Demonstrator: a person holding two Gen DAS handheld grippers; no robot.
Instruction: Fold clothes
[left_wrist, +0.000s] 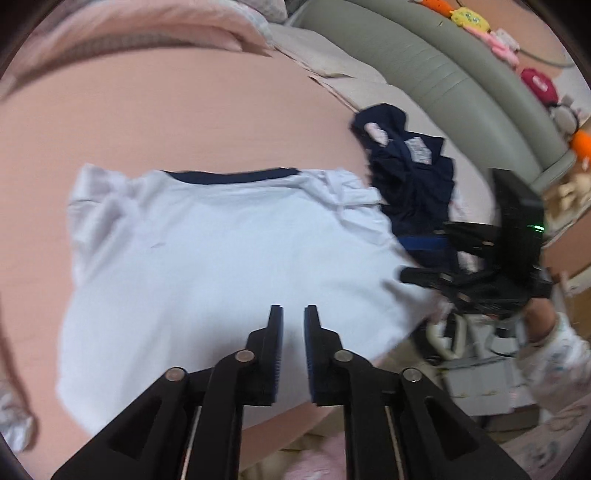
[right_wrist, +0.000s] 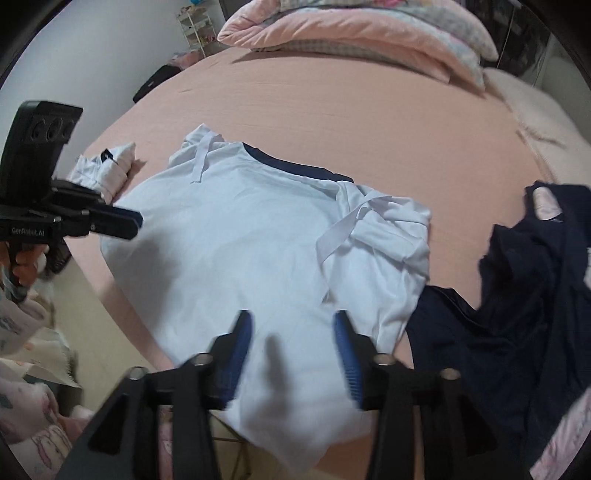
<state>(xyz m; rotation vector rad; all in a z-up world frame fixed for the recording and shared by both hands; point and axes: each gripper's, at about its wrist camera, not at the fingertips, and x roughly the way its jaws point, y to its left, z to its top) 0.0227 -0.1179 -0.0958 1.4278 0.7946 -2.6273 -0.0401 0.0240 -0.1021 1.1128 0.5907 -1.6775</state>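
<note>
Nearest the lens in the right wrist view, the right gripper (right_wrist: 293, 354) is hovering low over the hem of the white T-shirt (right_wrist: 251, 236), its jaws standing wide apart and holding nothing; the cloth below them is blurred. In the left wrist view the left gripper (left_wrist: 293, 339) is hanging over the same hem end with its jaws parted by a narrow gap, no fabric showing between them. The shirt is lying spread on the pink bed (right_wrist: 332, 110), hem toward the bed's near edge and slightly overhanging it, the navy collar (right_wrist: 295, 168) pointing away. Both sleeves are lying turned in over the body, the right-hand one (right_wrist: 373, 229) bunched and creased, which fits a fold partly made. For a clean fold, each gripper would probably do well to be pinching one hem corner through all layers, keeping the hem taut between them and carrying it level toward the collar so the tucked sleeves are not dragged open; the bunched sleeve may want smoothing.

Room for moving: the near bed edge is running right under the hem, so a low approach risks pushing cloth off. To the right, a heap of dark navy clothing (right_wrist: 517, 295) is lying just beside the shirt and touching its side. To the far left, a small folded white garment (right_wrist: 110, 166) is sitting near the shoulder. Beyond the collar the sheet is lying open up to the pink quilts (right_wrist: 351, 33)
</note>
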